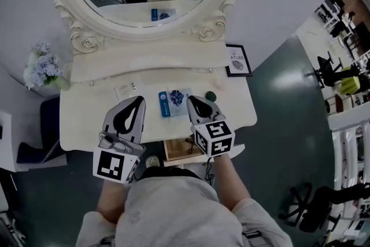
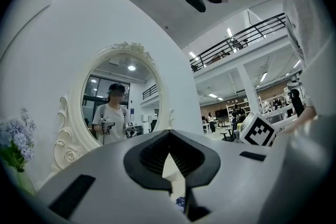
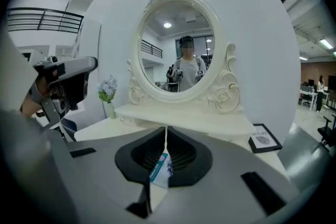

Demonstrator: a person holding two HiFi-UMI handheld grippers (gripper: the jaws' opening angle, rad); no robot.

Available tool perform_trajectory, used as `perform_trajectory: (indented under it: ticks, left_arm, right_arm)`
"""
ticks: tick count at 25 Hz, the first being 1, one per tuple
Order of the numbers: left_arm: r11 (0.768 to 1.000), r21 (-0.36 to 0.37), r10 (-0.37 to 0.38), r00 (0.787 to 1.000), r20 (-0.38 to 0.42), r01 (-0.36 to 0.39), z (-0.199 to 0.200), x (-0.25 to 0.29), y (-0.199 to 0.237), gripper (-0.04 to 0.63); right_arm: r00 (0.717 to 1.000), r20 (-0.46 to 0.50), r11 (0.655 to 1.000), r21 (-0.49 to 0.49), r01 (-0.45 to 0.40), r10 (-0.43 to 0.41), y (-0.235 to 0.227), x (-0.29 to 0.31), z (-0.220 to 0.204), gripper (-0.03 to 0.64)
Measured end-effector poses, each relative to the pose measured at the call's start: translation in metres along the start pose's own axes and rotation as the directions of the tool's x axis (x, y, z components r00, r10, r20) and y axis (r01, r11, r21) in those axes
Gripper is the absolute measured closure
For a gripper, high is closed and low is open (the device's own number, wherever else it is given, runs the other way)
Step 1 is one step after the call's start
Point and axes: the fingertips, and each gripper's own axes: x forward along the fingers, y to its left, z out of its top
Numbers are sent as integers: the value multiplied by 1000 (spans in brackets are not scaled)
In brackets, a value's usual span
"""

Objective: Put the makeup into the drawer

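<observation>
left tongs [image 1: 140, 99] and right tongs [image 1: 191, 100] are both clenched, empty — the makeup packet [image 1: 175, 101] lies flat on the counter [image 1: 87, 118] between their tips, behind the open drawer [image 1: 176, 151].

Framed print [image 1: 238, 60]: apparently "…ATURE"
</observation>
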Motion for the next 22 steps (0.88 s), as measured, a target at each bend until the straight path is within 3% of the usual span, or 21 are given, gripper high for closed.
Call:
perform_trajectory:
  ticks: [12,18,22]
  left_arm:
    - [1000,-5,1,999,-47,-2,-14,-5,5,583]
    - [1000,-5,9,999,-36,-9,-13,-5,10,583]
    - [1000,-1,-6,992,-126,6,-31,-11,10,583]
  right_arm:
    - [982,-182,990,140,-33,58,-5,39,-59,592]
    - [961,-271,990,140,-25,62,-7,57,-86,586]
    - [942,-331,991,135,-16,61,-9,69,-106,503]
